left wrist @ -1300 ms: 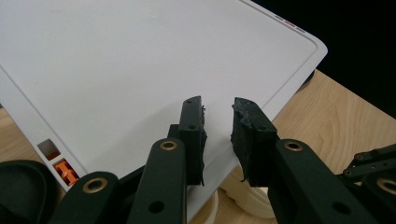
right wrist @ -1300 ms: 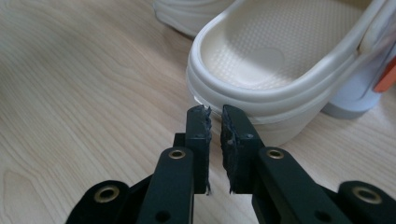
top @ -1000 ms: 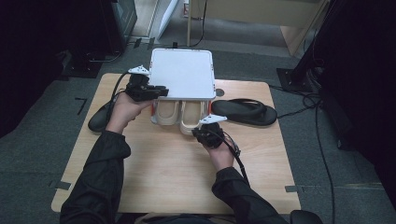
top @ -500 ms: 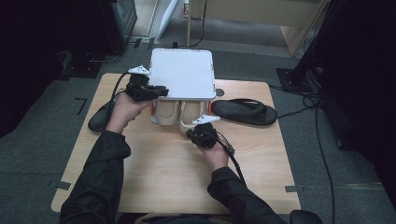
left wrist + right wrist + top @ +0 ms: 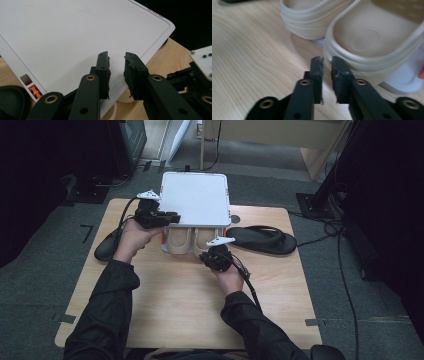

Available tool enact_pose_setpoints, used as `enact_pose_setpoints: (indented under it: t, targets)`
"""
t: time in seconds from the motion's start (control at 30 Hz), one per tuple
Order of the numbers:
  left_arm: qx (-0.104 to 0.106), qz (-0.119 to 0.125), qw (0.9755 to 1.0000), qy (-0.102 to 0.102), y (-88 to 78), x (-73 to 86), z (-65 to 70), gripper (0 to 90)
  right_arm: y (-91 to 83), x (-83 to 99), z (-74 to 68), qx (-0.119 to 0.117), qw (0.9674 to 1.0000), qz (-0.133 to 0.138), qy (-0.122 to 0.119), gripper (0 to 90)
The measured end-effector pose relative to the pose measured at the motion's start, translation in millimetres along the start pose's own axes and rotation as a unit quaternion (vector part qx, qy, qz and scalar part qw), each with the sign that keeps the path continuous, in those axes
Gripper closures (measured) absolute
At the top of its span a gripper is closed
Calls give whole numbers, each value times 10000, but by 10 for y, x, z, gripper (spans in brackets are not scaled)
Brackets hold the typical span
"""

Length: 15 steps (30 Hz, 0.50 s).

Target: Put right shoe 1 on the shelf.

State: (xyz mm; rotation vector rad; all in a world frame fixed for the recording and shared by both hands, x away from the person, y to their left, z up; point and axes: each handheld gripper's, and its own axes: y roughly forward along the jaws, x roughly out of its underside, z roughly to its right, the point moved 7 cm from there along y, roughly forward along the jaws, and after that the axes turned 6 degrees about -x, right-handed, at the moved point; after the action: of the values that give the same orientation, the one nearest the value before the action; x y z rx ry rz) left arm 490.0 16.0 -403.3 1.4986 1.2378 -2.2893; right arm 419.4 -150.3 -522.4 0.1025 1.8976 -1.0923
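A white box lid (image 5: 195, 197) covers a pair of beige slippers (image 5: 179, 240) whose heels stick out toward me. My left gripper (image 5: 167, 217) rests at the lid's front left corner. In the left gripper view its pads (image 5: 117, 58) stand a little apart over the lid (image 5: 75, 30), with nothing between them. My right gripper (image 5: 209, 252) sits on the table at the right slipper's heel. Its jaws (image 5: 327, 60) have just been opening; a narrow gap shows, nothing is in it, and the heel rim (image 5: 372, 37) lies just past the tips.
A black sandal (image 5: 262, 240) lies to the right of the box, and another (image 5: 105, 250) lies at the left under my forearm. An orange latch (image 5: 35, 91) shows in the lid's edge. Bare wood (image 5: 185, 300) stretches in front of the slippers.
My right gripper has shifted slightly left along the slipper heels. The left gripper and the lid have stayed put.
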Motion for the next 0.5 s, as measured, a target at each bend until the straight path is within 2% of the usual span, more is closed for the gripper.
enact_pose_setpoints:
  t: [0.1,0.2,0.27,0.33,0.4,0.5]
  targets:
    - [74,10,9999,-68,-8,1,-9,735,26,-14,38,-23,10000,39,-78,786]
    - [88,5,9999,-48,-17,0,-13,717,20,-26,27,-115,9999,15,-16,751]
    - [144,29,9999,-51,-20,-1,-12,654,-6,-12,0,-200,9998,-38,-54,730]
    - [196,16,9997,-140,-33,-3,-20,594,-47,3,-30,-299,9995,-27,-81,698]
    - [172,-3,9997,-197,-53,0,-36,573,-102,22,-66,-398,9991,-30,-138,659]
    - [116,-49,9998,-169,-94,8,-47,552,-179,54,-127,-545,9981,-3,-283,615]
